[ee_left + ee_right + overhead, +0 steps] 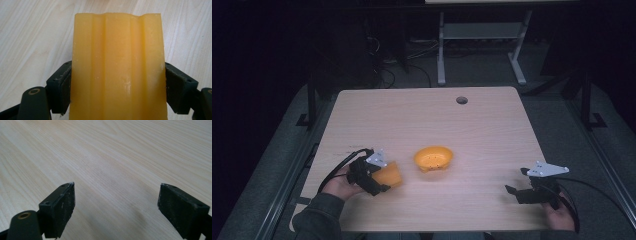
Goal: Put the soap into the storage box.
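Clearly, the orange block [117, 67] is sitting clamped between the jaws of the left gripper [371, 176], one black pad pressing on each of its long sides, near the bench's front left corner. Its ribbed face is running lengthwise away from the camera in the left gripper view, and the far end is sticking out well past the pads. I am judging the step to be carrying this piece toward the orange bowl [433, 158], which is standing just beside it, toward the middle of the bench [492, 125]. To do that well, the grip should be staying square on the flat sides, and the piece should be lifted clear of the bowl's rim before it is lowered in. The bowl is looking empty, with small holes dotting its inner wall. The right gripper [526, 190] is hovering near the front right corner, its jaws standing wide apart over bare wood.
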Motion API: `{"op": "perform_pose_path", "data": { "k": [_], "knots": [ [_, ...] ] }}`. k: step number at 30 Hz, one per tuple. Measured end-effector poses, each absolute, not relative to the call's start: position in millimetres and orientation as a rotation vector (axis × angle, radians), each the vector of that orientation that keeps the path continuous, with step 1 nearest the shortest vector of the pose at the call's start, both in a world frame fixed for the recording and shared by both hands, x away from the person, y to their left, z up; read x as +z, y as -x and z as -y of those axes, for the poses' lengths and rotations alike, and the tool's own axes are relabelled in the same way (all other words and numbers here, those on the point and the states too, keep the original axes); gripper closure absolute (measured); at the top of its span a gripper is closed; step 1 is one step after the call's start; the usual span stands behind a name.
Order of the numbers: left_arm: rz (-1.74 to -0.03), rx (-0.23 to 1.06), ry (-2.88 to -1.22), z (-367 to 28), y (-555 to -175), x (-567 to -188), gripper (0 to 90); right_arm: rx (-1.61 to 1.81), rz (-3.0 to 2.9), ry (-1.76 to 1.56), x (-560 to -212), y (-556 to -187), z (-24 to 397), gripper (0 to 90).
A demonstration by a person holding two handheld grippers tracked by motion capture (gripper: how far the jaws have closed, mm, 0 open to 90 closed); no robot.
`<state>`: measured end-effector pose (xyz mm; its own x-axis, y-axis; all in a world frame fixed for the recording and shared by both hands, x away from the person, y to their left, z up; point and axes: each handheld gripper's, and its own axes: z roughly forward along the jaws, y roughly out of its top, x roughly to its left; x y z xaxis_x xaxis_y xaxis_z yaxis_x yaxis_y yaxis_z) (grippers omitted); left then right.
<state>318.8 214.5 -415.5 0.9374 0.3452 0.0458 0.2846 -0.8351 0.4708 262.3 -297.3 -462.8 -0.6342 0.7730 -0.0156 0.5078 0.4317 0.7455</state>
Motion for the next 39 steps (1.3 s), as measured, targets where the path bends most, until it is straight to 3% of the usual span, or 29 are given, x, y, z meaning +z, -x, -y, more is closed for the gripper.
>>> {"op": "perform_pose_path", "data": {
  "k": [39],
  "knots": [
    [-0.345,0.203,-2.63,-188,-343,-370,21.0,1.049,-2.313,-1.098,-461,-262,300,13.9]
  ]
}}
